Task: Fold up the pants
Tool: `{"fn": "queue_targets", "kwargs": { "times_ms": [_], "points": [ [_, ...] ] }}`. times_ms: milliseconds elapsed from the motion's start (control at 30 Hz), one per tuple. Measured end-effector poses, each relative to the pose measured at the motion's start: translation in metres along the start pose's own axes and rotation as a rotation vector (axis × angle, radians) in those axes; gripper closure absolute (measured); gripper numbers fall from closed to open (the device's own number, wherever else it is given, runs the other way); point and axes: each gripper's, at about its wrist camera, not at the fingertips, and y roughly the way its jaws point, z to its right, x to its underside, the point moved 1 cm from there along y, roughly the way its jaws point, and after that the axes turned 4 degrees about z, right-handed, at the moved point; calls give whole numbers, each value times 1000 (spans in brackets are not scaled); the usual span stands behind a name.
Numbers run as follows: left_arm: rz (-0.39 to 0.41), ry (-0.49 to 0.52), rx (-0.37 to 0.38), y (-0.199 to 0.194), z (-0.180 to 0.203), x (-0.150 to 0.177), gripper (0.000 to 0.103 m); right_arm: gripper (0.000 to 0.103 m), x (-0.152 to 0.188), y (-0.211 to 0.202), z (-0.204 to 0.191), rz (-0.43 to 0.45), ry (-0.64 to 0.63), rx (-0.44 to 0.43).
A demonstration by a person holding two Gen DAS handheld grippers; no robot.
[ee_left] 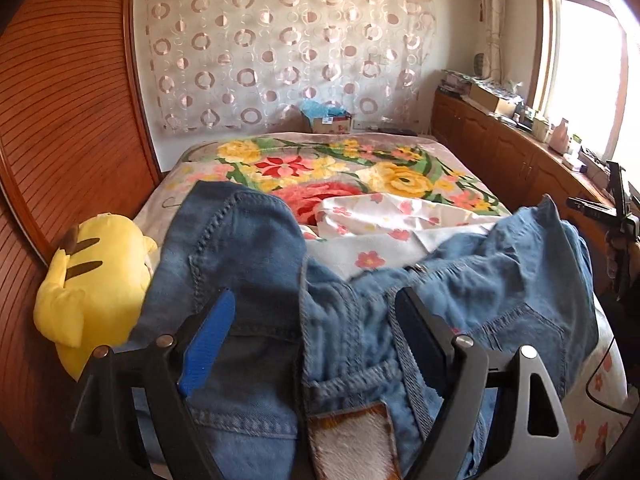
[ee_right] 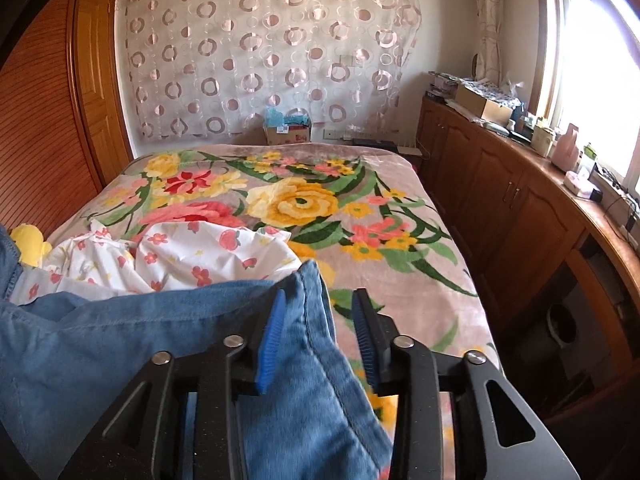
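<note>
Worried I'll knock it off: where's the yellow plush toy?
Left wrist view, far left: the yellow plush toy lies at the bed's edge against the wooden wall panel, beside the jeans.

No readable text anywhere. Only a small white label and reddish print on the cardboard box point(ee_left: 331, 123) at the far end of the bed point(ee_right: 404, 248), too small and blurred to make out. Likewise for the packages on the window counter point(ee_right: 560, 168): nothing legible.

One pants point(ee_left: 344, 320), one plush toy point(ee_left: 92, 280), one blanket point(ee_right: 320, 200).
</note>
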Motion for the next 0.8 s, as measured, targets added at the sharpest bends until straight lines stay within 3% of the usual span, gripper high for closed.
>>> {"fn": "queue_targets", "kwargs": {
  "times_ms": [333, 533, 800],
  "points": [
    [-34, 21, 42, -13, 28, 45, 20, 52, 52, -56, 32, -68, 61, -42],
    [-66, 10, 50, -22, 34, 72, 20, 51, 70, -53, 46, -129, 144, -66],
    [-122, 2, 31, -24, 31, 100, 20, 51, 60, -37, 49, -184, 207, -112]
  ]
}}
